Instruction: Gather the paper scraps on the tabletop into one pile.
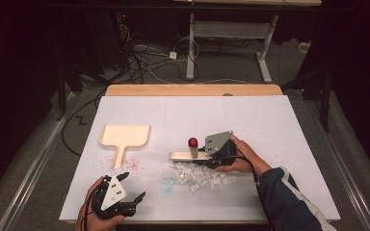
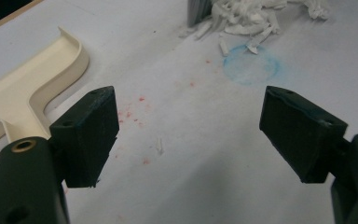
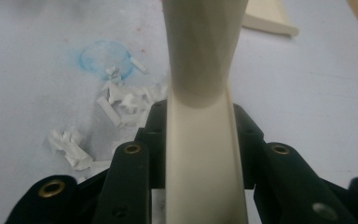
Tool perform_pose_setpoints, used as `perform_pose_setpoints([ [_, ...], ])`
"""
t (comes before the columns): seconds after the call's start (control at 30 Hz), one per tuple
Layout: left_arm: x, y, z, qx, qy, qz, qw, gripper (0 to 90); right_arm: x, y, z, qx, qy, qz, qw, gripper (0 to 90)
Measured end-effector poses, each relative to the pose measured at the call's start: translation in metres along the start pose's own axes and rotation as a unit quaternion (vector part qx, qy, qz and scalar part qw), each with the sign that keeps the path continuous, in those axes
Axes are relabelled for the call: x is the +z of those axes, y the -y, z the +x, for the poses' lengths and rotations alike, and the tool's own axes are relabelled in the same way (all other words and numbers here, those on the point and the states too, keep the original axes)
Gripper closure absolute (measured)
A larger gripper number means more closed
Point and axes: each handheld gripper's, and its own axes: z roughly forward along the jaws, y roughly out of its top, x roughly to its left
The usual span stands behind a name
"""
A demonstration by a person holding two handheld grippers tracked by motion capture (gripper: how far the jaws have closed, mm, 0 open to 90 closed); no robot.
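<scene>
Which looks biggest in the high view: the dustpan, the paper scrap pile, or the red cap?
1. Paper scrap pile and dustpan: they look close in size, so I won't rank them.
2. Red cap, plainly the smallest.

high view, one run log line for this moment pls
right gripper: shut on cream plastic brush handle | white paper scraps: beside brush | left gripper: open, empty | cream dustpan: untouched

Lab: dark room, floor cables, bare desk frame.
</scene>
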Motion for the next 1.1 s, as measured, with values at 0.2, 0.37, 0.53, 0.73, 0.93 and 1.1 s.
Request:
perform_pose_setpoints([
  [0.2,0.002,-0.001,0.000,0.003,0.003,0.002,1.0000,18.7,-0.015,0.000,0.000,0.004,0.039,-0.007,0.9992,68.0],
  [0.37,0.004,-0.001,0.000,0.006,0.006,0.004,1.0000,18.7,-0.032,0.003,0.000,0.030,0.070,-0.028,0.9967,68.0],
  [0.53,0.004,-0.002,0.000,0.008,0.007,0.004,0.9999,18.7,-0.049,0.009,0.003,0.059,0.113,-0.025,0.9915,68.0],
  [0.73,0.003,-0.002,0.000,0.006,0.004,0.002,1.0000,18.7,-0.071,0.024,0.021,0.137,0.178,-0.009,0.9743,68.0],
  [0.93,0.001,-0.004,-0.002,0.017,0.002,0.000,0.9998,18.7,-0.087,0.041,0.040,0.187,0.245,0.041,0.9503,68.1],
  [1.1,0.001,-0.005,-0.003,0.021,0.003,-0.001,0.9998,18.7,-0.095,0.056,0.052,0.231,0.276,0.068,0.9306,68.1],
])
